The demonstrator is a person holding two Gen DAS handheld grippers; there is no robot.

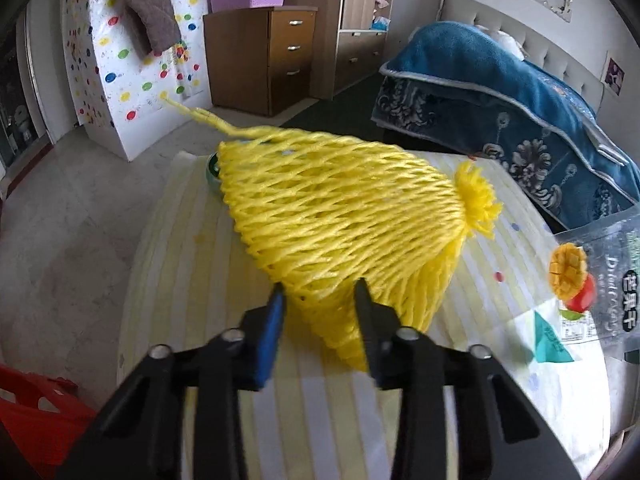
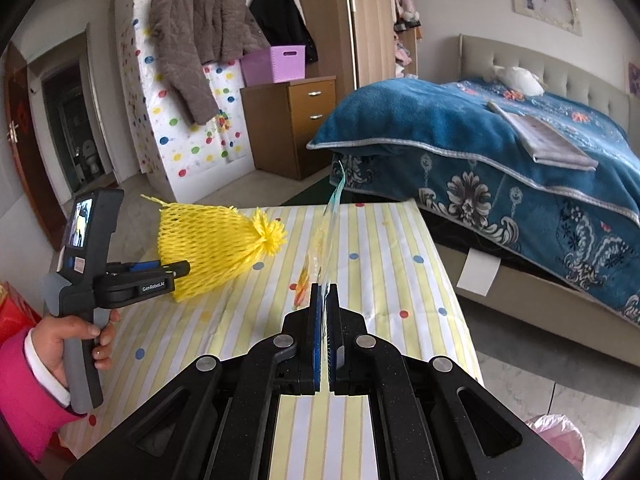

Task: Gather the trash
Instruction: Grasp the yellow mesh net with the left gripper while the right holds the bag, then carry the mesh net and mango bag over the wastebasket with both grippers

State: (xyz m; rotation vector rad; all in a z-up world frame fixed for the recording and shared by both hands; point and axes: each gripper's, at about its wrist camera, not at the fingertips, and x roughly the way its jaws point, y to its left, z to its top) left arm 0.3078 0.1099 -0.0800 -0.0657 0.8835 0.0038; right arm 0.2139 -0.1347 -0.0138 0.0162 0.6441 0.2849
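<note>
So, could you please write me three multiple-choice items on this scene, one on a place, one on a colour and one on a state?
1. Where is the yellow net?
A. flat on the floor
B. lifted above the striped table in the left gripper
C. on the bed

2. What colour is the basket on the wooden drawer unit?
A. purple
B. green
C. black

3. What is the right gripper doing?
A. hanging open
B. shut on nothing
C. shut on a clear snack bag

Answers:
1 B, the net hangs clear of the tablecloth between the fingers.
2 A, it shows purple in both views.
3 C, the bag's edge stands pinched between the pads.
</note>
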